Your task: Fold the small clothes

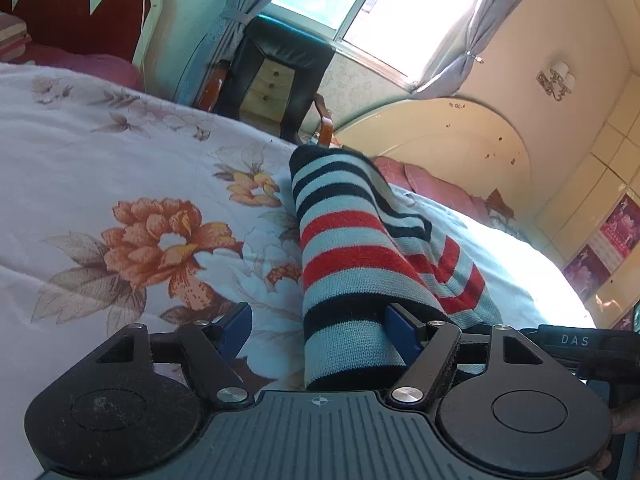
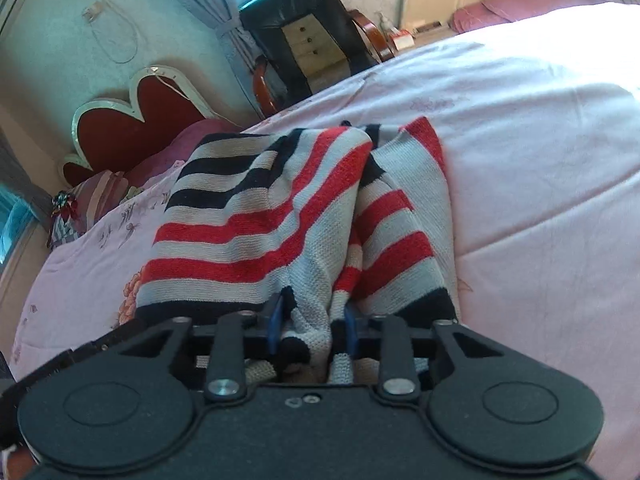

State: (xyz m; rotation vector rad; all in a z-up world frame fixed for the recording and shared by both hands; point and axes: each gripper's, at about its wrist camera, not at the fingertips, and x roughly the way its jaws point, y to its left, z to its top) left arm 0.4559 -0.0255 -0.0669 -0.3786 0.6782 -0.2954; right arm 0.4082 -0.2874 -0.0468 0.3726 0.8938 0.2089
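Observation:
A small knitted garment with red, black and pale grey stripes (image 1: 352, 256) lies on the floral bedspread (image 1: 120, 184). My left gripper (image 1: 320, 332) is open, its blue pads wide apart; a rolled fold of the garment runs between them, close to the right pad (image 1: 402, 330). In the right wrist view the same striped garment (image 2: 280, 216) is bunched up, and my right gripper (image 2: 312, 326) is shut on a gathered fold of it, with cloth squeezed between the blue pads (image 2: 274, 324).
The bed's pink floral cover (image 2: 540, 140) spreads all around. A dark leather armchair (image 1: 280, 80) holding a small wooden drawer box stands by the window behind the bed. A red heart-shaped headboard (image 2: 136, 120) and pink pillows (image 1: 436, 184) lie at the bed's edges.

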